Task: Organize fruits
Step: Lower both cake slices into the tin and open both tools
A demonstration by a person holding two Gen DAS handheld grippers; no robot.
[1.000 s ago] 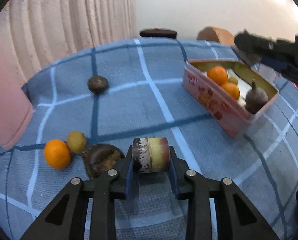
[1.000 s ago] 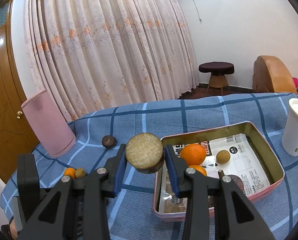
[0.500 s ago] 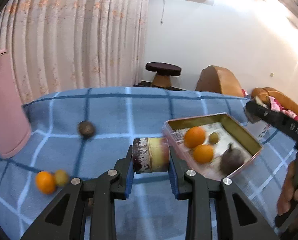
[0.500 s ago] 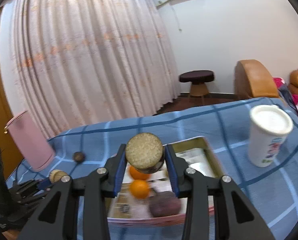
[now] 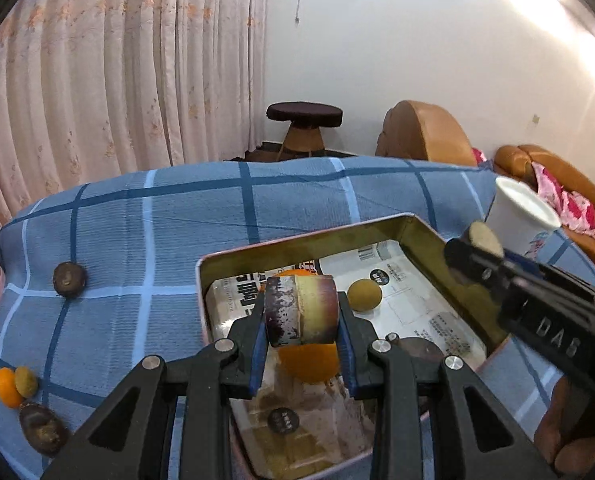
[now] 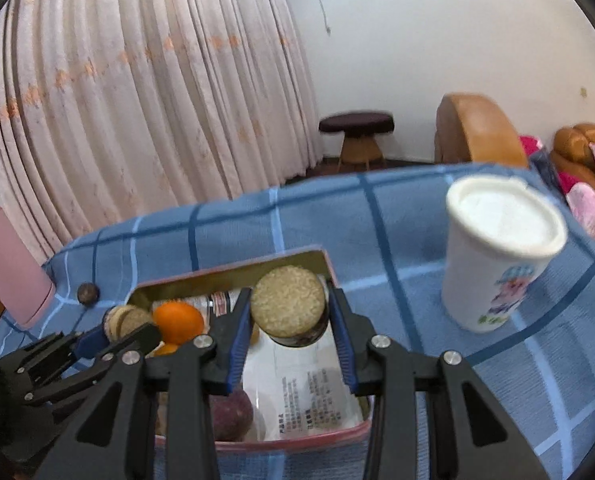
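- The left claw (image 5: pixel 302 354) is clamped on a short sugarcane piece (image 5: pixel 300 310), purple at its left end and yellowish at the right, held above the open tin box (image 5: pixel 297 246).
- The right claw (image 6: pixel 290 350) grips a second cane piece (image 6: pixel 288 305) with its pale cut face towards the camera, also over the box, nearer its far right corner.
- Inside the box lie an orange (image 5: pixel 309 362), a small tan round fruit (image 5: pixel 363 297) and a dark purple fruit (image 6: pixel 233 408), on printed paper.
- On the blue checked worktop (image 5: pixel 145 240), left of the box: a dark round fruit (image 5: pixel 69 279) far out, and near the edge a small orange (image 5: pixel 5 387) touching a greenish fruit (image 5: pixel 26 381), with a dark brown fruit (image 5: pixel 43 432) just beside them.
- A white lidded cup (image 6: pixel 497 260) stands right of the box.
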